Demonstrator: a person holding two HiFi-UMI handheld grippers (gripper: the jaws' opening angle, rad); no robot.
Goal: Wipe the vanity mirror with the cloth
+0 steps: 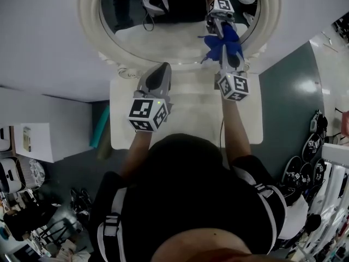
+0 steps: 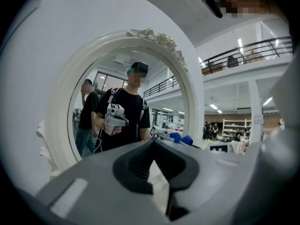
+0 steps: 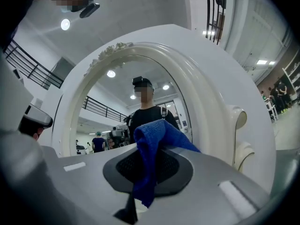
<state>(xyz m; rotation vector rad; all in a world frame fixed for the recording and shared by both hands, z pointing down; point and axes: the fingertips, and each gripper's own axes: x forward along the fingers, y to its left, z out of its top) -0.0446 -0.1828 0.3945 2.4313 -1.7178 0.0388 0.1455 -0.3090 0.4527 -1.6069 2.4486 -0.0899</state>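
Head view first. The right hand-held gripper is clamped on the blue cloth, up at the lower right of the vanity mirror, above the far right part of the counter. Whether the cloth is pressing the glass, I can't tell. The left hand-held gripper hangs near the far edge, left of centre, just short of the white frame. A careless swing there could knock the frame.

Left gripper view: jaws together, nothing between them. The mirror fills the scene, and nothing blocks the glass on this side.

Right gripper view: the jaws pinch only a narrow fold of cloth, and the rest flops over the top. That's the risk. A hard drag across the glass could pull the fold out, or let the bare jaw tips scrape the mirror. A heavy push might also rock the mirror back. The rounded knob on the frame's right side sits close and could snag a wide stroke.
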